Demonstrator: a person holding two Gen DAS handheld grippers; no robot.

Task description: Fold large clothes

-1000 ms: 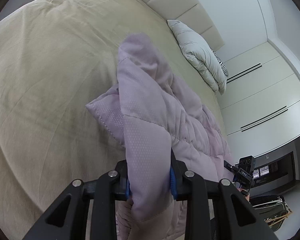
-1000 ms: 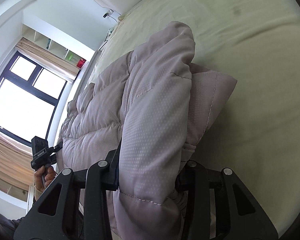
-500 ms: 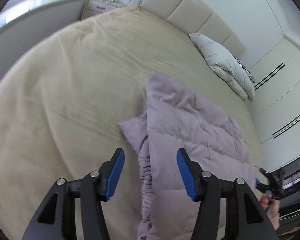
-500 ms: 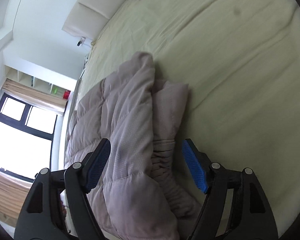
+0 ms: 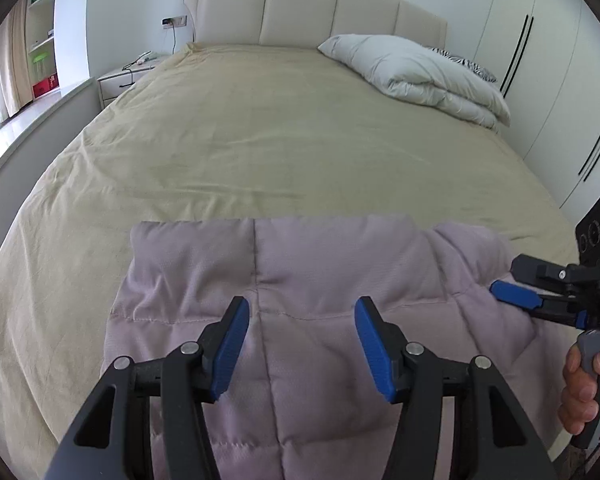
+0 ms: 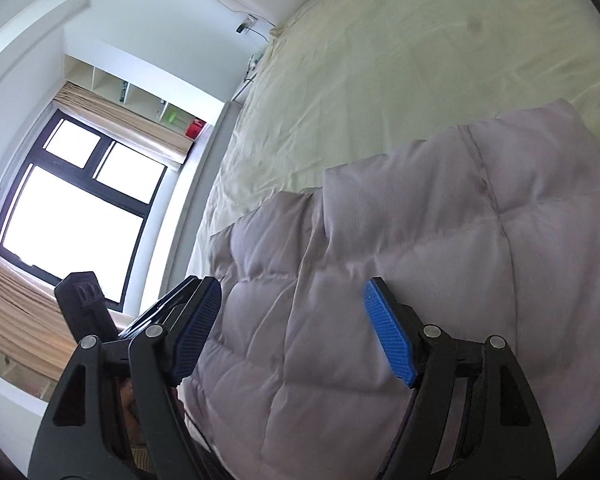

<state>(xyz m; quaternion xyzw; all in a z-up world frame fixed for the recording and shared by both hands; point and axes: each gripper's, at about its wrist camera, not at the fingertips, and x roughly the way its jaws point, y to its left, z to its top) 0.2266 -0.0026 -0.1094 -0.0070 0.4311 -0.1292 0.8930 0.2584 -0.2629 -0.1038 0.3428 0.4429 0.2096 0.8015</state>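
Observation:
A lilac quilted garment [image 5: 320,264] lies flat and folded on the near part of the beige bed [image 5: 260,140]. My left gripper [image 5: 302,312] hovers over its near half, open, its blue pads apart with only cloth below them. In the right wrist view the same garment [image 6: 420,240] spreads under my right gripper [image 6: 292,292], which is also open and holds nothing. The right gripper [image 5: 514,300] shows at the garment's right edge in the left wrist view, held by a hand [image 5: 580,392].
A folded white duvet [image 5: 412,76] lies at the head of the bed on the right, below a padded headboard [image 5: 300,4]. A nightstand [image 5: 120,84] stands left of the bed, wardrobe doors [image 5: 540,80] to the right. A window [image 6: 72,208] is on the left.
Both grippers were shut on raised folds of the garment. They have opened, let go and drawn back, and the garment now lies flat on the bed.

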